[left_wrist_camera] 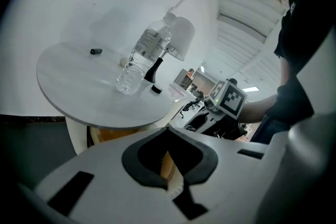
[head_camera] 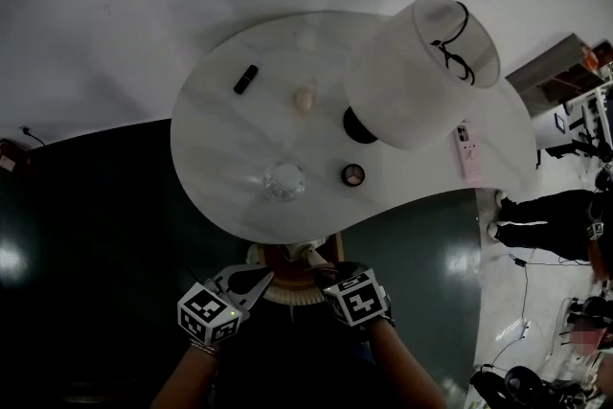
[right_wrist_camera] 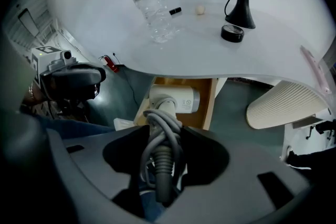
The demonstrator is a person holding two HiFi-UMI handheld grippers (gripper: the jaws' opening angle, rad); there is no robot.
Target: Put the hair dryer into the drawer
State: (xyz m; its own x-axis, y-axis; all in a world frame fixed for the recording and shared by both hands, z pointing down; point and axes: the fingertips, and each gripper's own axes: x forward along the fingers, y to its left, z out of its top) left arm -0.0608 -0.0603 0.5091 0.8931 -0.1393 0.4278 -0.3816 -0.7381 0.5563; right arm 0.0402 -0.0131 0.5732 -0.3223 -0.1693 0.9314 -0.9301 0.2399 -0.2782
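The white hair dryer, its grey cord wound round the handle, hangs over the open wooden drawer under the table's front edge. My right gripper is shut on the corded handle and points steeply down. In the head view the hair dryer shows just below the table rim, between my left gripper and right gripper. My left gripper has its jaws together with nothing in them, level with the drawer's wood. The right gripper shows there at the right.
On the round white table stand a clear water bottle, a lamp with a white shade, a small open compact, a pink flat item and a black stick. A cream ribbed object sits right of the drawer.
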